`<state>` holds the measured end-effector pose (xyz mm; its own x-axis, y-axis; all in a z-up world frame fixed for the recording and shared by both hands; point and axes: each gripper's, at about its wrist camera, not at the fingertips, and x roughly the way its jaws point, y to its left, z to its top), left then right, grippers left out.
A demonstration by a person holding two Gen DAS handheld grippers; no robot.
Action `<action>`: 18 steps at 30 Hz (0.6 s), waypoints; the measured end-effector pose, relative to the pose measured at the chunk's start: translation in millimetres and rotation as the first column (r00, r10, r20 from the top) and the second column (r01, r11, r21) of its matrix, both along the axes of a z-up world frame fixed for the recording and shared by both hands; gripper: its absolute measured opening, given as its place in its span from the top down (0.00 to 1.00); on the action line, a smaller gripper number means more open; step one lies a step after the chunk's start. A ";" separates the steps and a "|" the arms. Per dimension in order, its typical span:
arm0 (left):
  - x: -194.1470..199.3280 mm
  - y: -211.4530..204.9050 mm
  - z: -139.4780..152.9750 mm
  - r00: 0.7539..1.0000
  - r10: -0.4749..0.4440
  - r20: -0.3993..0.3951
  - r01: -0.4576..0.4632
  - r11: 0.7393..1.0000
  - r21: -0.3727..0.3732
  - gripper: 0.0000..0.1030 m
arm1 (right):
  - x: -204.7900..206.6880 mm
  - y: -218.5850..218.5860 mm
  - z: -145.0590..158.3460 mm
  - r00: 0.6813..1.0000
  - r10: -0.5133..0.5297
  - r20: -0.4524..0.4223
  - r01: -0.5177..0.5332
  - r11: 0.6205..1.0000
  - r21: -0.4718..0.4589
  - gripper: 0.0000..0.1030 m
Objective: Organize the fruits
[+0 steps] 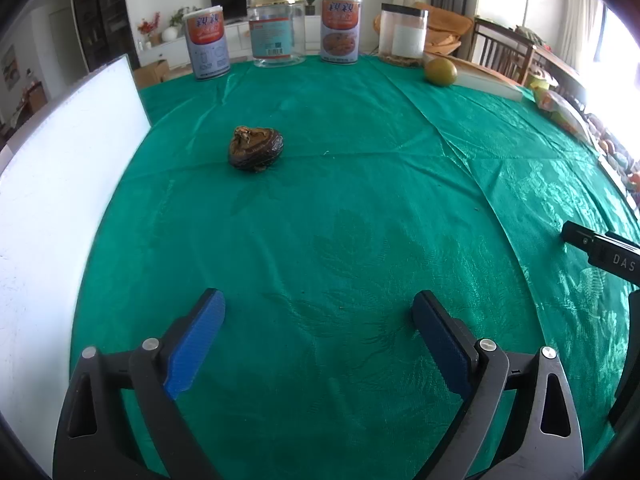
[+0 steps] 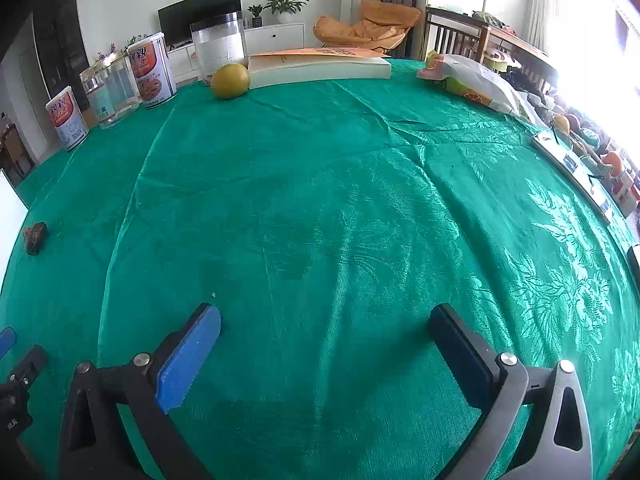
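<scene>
I have both claws low over the green patterned tablecloth (image 1: pixel 360 200), near its front edge. My left gripper (image 1: pixel 320 344) is spread wide with nothing between its blue pads, and my right gripper (image 2: pixel 326 356) is spread just as wide, also empty. A dark brown shrivelled fruit (image 1: pixel 256 152) lies toward the cloth's left edge, beside a white board (image 1: pixel 60 200). A round yellow-green citrus fruit (image 2: pixel 230 80) sits at the far edge, touching a thick pale book (image 2: pixel 320 67).
</scene>
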<state>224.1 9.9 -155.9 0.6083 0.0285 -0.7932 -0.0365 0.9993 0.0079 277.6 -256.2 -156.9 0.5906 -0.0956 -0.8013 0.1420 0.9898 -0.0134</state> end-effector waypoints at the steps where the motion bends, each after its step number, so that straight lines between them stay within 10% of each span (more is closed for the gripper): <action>1: 0.0 -0.3 -0.3 1.000 0.000 0.000 0.000 1.000 0.001 0.07 | 0.0 -0.1 0.0 1.000 0.000 0.000 0.000 1.000 0.000 0.00; 18: 1.0 -1.1 -1.5 1.000 -0.002 -0.001 0.002 1.000 0.001 0.06 | 0.0 -0.1 -0.3 1.000 0.000 0.000 0.000 1.000 0.000 0.00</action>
<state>225.1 8.8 -157.4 0.6078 0.0283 -0.7936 -0.0349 0.9994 0.0089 277.6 -256.3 -157.2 0.5906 -0.0957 -0.8013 0.1421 0.9898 -0.0135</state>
